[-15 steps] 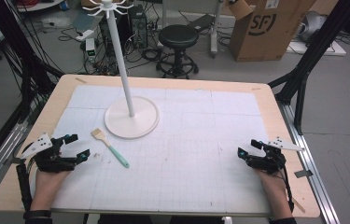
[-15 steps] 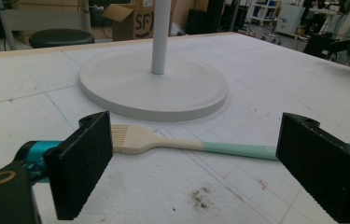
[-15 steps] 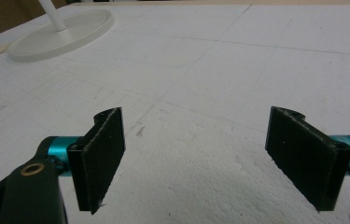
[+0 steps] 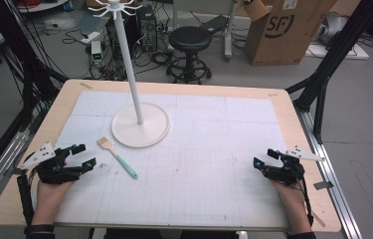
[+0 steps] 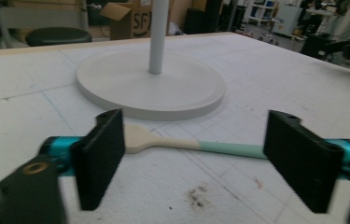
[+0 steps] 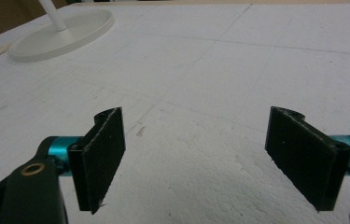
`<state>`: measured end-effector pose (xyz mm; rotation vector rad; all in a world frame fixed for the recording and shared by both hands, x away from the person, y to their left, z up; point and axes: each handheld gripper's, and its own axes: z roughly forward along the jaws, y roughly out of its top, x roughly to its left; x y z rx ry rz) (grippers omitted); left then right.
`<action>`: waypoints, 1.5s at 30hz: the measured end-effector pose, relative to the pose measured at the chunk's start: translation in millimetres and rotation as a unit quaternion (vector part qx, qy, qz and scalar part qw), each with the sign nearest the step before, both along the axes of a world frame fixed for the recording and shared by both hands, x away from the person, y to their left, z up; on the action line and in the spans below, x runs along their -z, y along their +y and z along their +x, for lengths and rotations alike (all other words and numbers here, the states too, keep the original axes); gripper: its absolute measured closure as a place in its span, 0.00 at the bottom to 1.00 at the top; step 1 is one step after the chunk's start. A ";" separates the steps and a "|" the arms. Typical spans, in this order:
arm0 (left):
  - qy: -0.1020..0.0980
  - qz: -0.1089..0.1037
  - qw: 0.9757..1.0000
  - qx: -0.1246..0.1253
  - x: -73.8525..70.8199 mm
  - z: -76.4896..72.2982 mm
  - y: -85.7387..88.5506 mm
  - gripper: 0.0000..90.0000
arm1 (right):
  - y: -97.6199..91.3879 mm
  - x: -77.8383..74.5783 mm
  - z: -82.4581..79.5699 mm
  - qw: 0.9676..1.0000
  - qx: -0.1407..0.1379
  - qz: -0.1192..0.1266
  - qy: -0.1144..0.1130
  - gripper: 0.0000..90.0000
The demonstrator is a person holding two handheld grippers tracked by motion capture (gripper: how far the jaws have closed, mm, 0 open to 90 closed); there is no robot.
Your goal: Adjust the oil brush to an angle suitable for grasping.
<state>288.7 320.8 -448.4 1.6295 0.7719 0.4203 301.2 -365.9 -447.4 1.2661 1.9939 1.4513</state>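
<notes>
- Grippers sit at opposite ends of the near edge of a pale wooden table point(image 4: 293, 107) covered by a white gridded foam mat point(image 4: 214, 149), each held in one of a person's hands
- Left black two-jaw gripper point(image 4: 85, 156), with teal fittings and a grey three-cornered plate on top, rests low at the mat's near left corner, its jaws standing wide apart with nothing between the pads
- Small spatula with a cream blade and a mint-green handle point(image 4: 118, 157) lies flat on the mat just beyond the left gripper's jaws, apart from them, blade toward the stand and handle running toward the table's near side
- Left gripper view shows the spatula point(image 5: 182, 143) lying crosswise on the mat behind both open jaws, untouched
- Tall white hook stand on a round white base point(image 4: 140, 125) stands upright just behind the spatula, the blade close to the base rim but not on it
- Right black two-jaw gripper point(image 4: 263, 157) rests at the mat's near right corner, well apart from the spatula, jaws spread wide over bare foam and gripping nothing
- Black round stool point(image 4: 189, 39) and brown cardboard box point(image 4: 278, 31) stand on the floor beyond the table
</notes>
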 end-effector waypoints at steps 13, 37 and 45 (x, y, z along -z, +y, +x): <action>0.020 0.037 0.998 0.042 -3.9 -3.9 -9.9 0.72 | -0.6 0.1 0.6 1.000 0.000 0.002 0.005 0.22; 0.037 0.086 0.993 0.067 -4.4 1.5 -35.0 1.00 | -0.1 0.3 1.4 1.000 0.002 0.000 0.005 0.22; 0.049 0.108 0.989 0.086 -1.5 3.7 -46.1 1.00 | -0.3 0.3 1.7 1.000 0.000 -0.001 0.007 0.23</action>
